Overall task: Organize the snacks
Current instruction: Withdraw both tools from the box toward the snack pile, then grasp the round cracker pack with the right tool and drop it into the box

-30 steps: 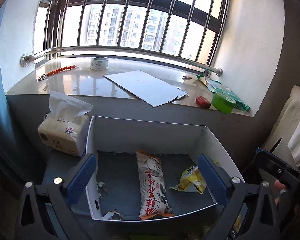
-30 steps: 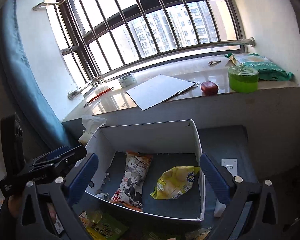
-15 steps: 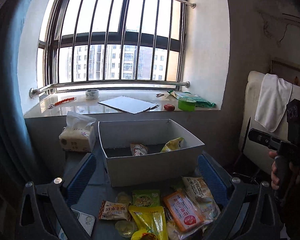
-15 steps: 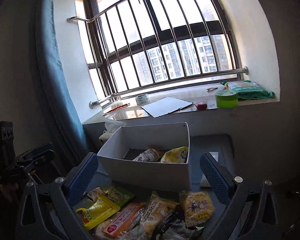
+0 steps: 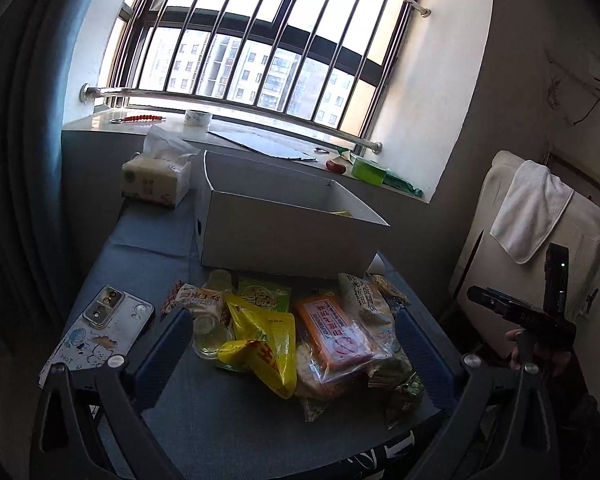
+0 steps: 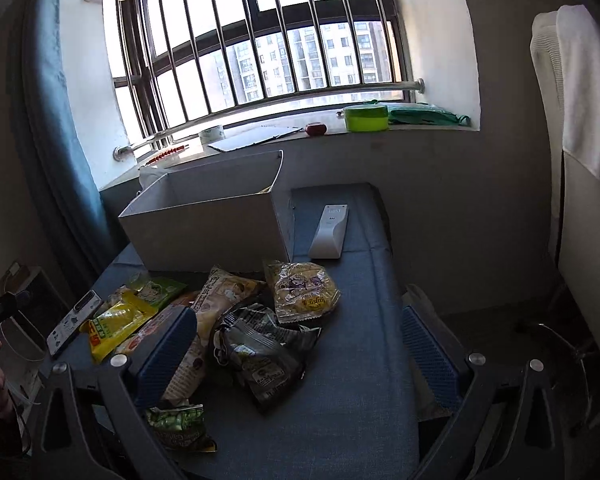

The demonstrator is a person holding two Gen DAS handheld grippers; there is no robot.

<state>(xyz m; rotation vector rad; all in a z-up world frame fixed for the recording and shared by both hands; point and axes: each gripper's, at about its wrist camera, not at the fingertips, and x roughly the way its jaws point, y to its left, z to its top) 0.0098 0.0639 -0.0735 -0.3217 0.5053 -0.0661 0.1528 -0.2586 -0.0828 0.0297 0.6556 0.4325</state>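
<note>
Two claws hang above the blue cloth-covered bench (image 5: 148,236), both with their blue-padded jaws spread wide and holding nothing. The left claw (image 5: 296,344) hovers over a heap of snack packets lying at the near side of the open white cardboard box (image 5: 284,236). In that heap, a glossy yellow pouch (image 5: 264,344) lies beside an orange-labelled clear packet (image 5: 332,332), with a small green packet (image 5: 264,294) behind them, close against the box's front wall. A phone in a clear cartoon case (image 5: 100,328) lies flat at the left of the pile, and a white tissue pack (image 5: 156,180) stands to the left of the box, near the windowsill.

The right claw (image 6: 300,344) hovers over the right end of the same heap, where a crumpled dark foil packet (image 6: 260,352) lies between its jaws. A clear bag of yellow crisps (image 6: 304,290) sits just behind it, a long beige packet (image 6: 208,320) runs along its left, and a small green pea packet (image 6: 176,426) lies nearest the camera. A white remote control (image 6: 330,230) rests on the bench to the right of the box. On the windowsill stand a lime-green round tub (image 6: 366,117) and a small red object (image 6: 315,129).
</note>
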